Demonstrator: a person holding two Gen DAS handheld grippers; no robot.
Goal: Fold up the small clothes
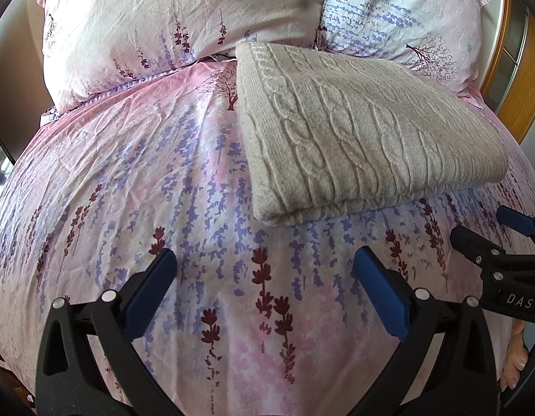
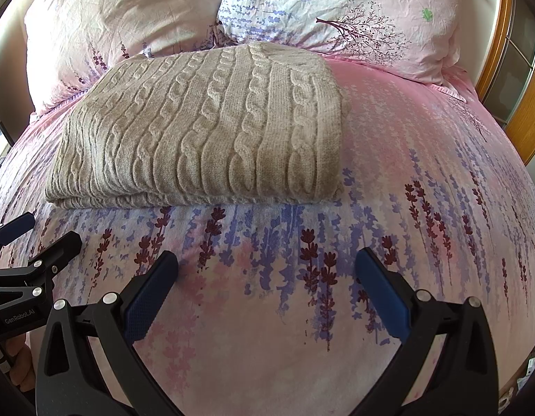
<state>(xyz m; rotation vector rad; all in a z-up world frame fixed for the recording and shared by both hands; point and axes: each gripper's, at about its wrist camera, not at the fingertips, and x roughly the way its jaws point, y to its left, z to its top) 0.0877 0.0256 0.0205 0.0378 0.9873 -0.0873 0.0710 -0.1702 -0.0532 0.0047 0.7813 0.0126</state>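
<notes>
A beige cable-knit sweater (image 1: 354, 131) lies folded into a flat rectangle on the bed, its folded edge facing me. In the right wrist view the same sweater (image 2: 205, 131) sits left of centre. My left gripper (image 1: 264, 260) hovers open over the bedspread, a short way in front of the sweater's near left corner, nothing between its blue pads. My right gripper (image 2: 267, 260) is open too, in front of the sweater's near right corner, holding nothing. Each gripper shows at the edge of the other's view: the right gripper (image 1: 489, 228) and the left gripper (image 2: 42, 228).
The bed carries a pink bedspread (image 1: 146, 190) printed with purple and maroon flowers. Two matching pillows (image 1: 146, 17) (image 2: 354, 10) rest behind the sweater. A wooden frame (image 2: 510, 69) stands at the right. A hand (image 1: 517, 357) holds the right gripper's handle.
</notes>
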